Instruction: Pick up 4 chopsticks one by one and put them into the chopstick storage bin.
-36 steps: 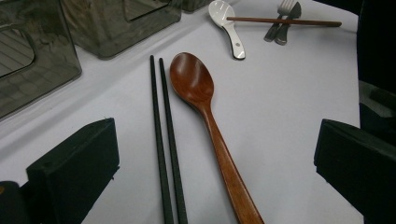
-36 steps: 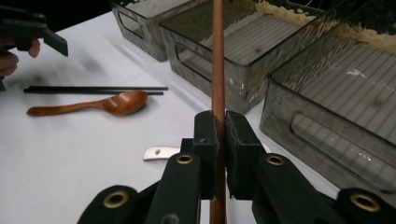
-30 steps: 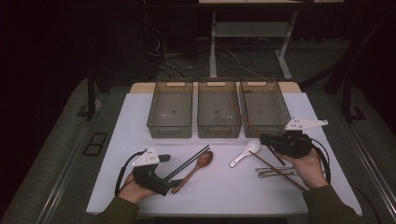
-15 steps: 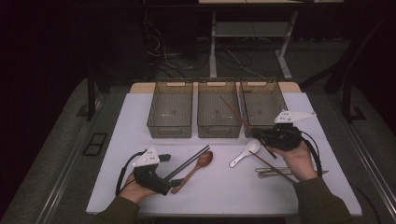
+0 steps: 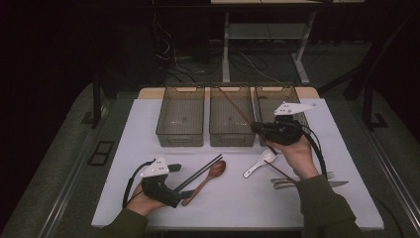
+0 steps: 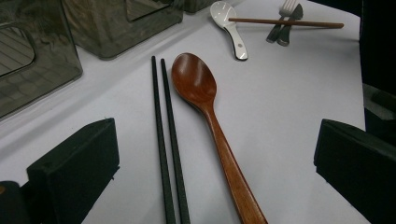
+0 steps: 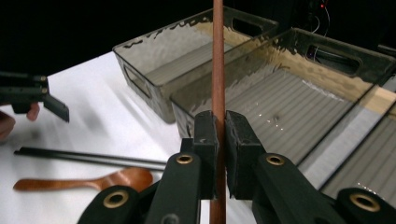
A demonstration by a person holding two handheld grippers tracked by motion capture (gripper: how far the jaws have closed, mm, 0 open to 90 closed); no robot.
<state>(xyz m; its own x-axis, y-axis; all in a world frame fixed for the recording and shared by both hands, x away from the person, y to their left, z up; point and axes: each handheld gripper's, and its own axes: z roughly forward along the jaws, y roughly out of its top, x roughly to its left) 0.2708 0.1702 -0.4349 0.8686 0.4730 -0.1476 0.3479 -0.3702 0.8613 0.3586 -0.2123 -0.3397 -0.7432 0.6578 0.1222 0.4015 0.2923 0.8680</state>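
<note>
Camera setup: one overhead, two riding on the grippers

The high view looks forward and down over the whole table [image 5: 237, 198]. The left gripper view sits low and close over the wooden spoon [image 6: 205, 107], black chopsticks [image 6: 163, 130]; the right gripper view shares them from across, facing the bins [image 7: 299, 93].

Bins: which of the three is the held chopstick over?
The middle bin: the brown chopstick clamped in the right gripper angles across it; the flanking two have nothing above them.
</note>
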